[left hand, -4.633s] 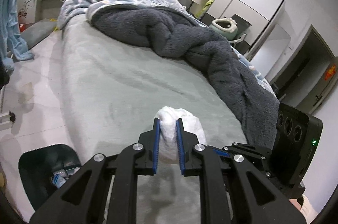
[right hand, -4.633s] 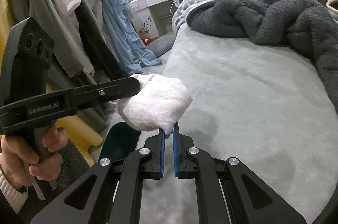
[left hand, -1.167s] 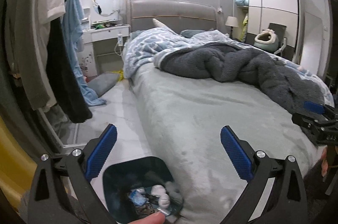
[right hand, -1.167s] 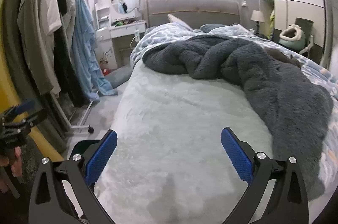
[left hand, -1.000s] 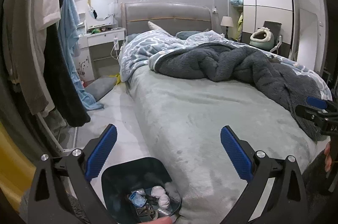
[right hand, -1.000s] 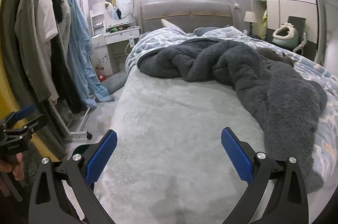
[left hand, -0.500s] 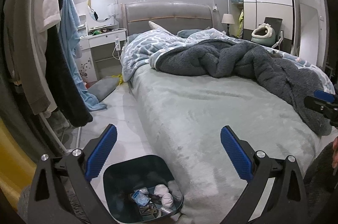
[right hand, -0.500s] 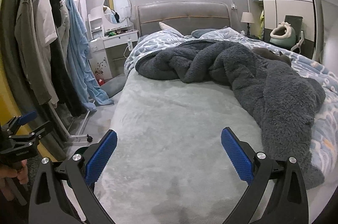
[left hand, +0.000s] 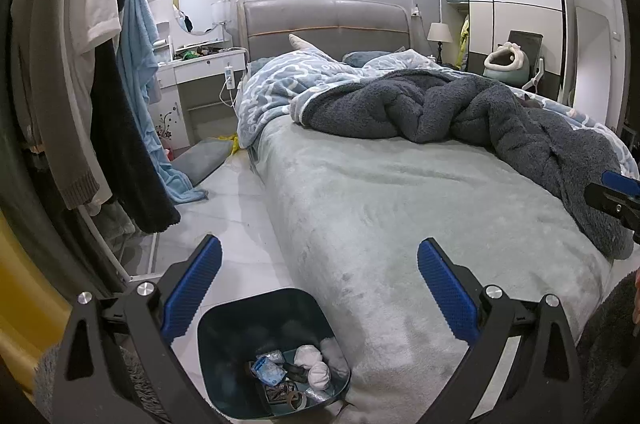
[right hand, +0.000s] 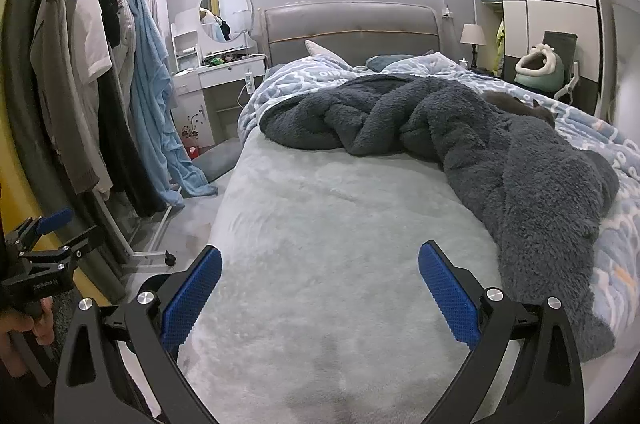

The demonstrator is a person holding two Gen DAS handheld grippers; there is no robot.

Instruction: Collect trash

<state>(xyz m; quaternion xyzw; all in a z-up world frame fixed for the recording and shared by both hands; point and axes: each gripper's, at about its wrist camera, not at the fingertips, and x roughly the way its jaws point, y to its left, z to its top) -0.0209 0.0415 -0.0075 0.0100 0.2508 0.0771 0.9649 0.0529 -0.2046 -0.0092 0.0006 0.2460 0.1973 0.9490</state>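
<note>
While both tools hung over the foot of the bed, this is how the room stood.

Left gripper: the left gripper (left hand: 319, 290) was spread wide, its blue pads far apart and nothing between them; it hung above the bin and the bed's near corner.

Right gripper: the right gripper (right hand: 320, 290) was likewise splayed and empty, over the bare grey-green bedspread (right hand: 332, 224).

Trash bin: a dark teal trash bin (left hand: 224, 344) stood on the pale floor tiles, just beside the bed's corner.

Trash: inside the bin lay white crumpled tissue wads (left hand: 308, 358) next to a blue wrapper (left hand: 266, 370) and some darker scraps I could not make out.

Bed: a dark grey fleece blanket (right hand: 460, 128) lay bunched across the far half, over a blue patterned duvet (left hand: 280, 88), against a grey padded headboard (right hand: 352, 28).

Left side of room: clothes hung on a wheeled rack (right hand: 136, 244), a light blue robe (right hand: 154, 96) trailing to the floor near a white dressing table (left hand: 200, 64) with a round mirror (right hand: 226, 12).

Right side: a wardrobe (right hand: 552, 4) and a bedside lamp (right hand: 473, 38).
</note>
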